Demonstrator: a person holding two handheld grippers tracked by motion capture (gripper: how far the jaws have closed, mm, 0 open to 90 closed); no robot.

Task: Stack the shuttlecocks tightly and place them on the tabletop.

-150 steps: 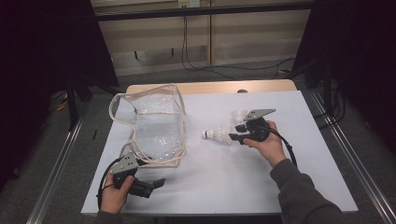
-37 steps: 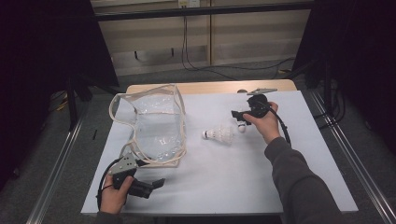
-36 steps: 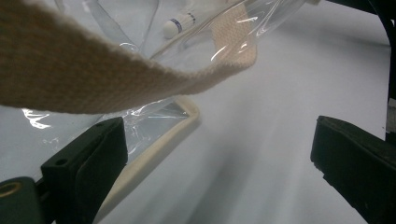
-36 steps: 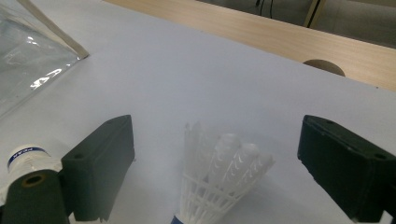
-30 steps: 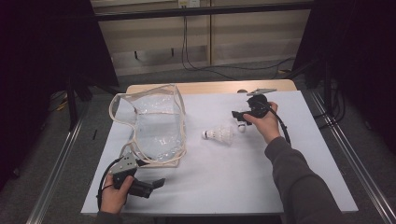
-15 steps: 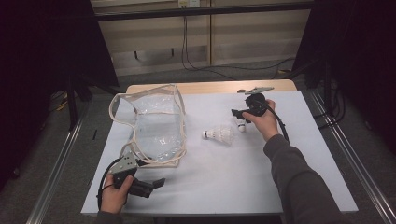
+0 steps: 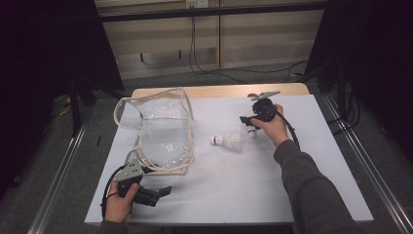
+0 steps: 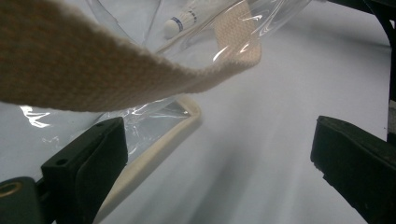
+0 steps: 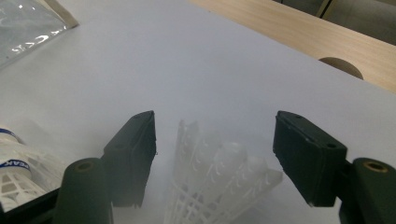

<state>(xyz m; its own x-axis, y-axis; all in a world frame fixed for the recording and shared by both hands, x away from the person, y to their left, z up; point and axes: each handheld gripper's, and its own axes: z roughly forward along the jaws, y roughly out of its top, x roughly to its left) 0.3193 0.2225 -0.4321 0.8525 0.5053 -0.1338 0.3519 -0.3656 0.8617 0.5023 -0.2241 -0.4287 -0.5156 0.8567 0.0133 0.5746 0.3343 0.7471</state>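
Right gripper view: jaws of the right gripper (image 9: 212, 154) parted and just closing in around a white shuttlecock (image 9: 219, 186), skirt between the pads, neither pad pressing yet. Beside it, farther left on the white table (image 7: 302, 161), a second shuttlecock (image 7: 230, 141). Left gripper (image 7: 160, 191) wide apart at the near corner of the clear bag (image 7: 160, 131), gripping nothing.

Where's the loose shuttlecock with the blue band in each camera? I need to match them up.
High view: the blue-banded shuttlecock lies mid-table, right of the clear bag.
Left gripper view: top centre, seen through the bag's plastic.
Right gripper view: bottom left corner, beside the near jaw.
Shared landmark: the clear bag, which is top left in the right gripper view.
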